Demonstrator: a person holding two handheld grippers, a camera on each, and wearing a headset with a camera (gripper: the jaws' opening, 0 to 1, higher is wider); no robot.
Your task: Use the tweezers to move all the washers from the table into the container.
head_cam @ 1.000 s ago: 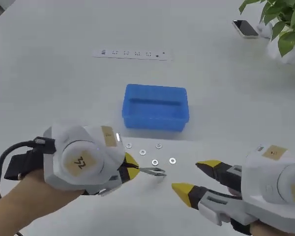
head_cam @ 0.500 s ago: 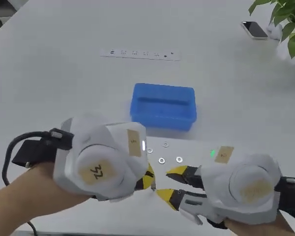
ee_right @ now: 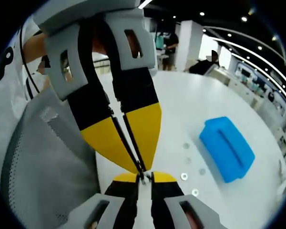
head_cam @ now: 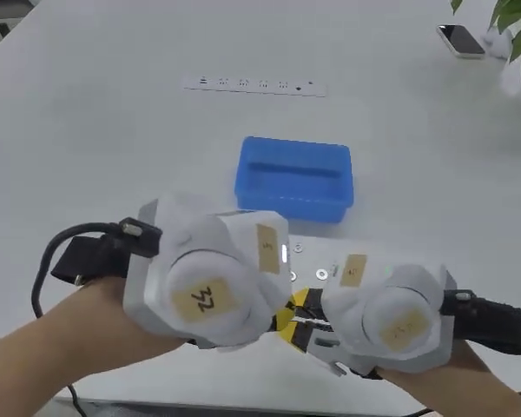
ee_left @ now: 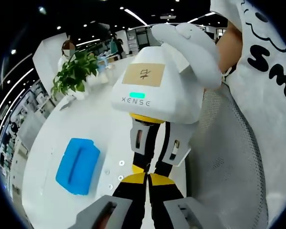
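Two claws stood tip-to-tip | left claw (ee_left: 148,177) clamped on tweezers (ee_right: 128,143) | right claw (ee_right: 143,179) nearly together round their tips, grip unclear | risk: early release could drop tweezers, scattering washers (ee_right: 184,176).

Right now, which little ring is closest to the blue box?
The lone washer just in front of the blue container. The other two, a left one and a right one, lie side by side farther from it.

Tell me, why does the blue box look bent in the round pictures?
Left gripper view and right gripper view: a fisheye lens curves the box and the table; head view: the box's sides look straight, with even light and soft shadows.
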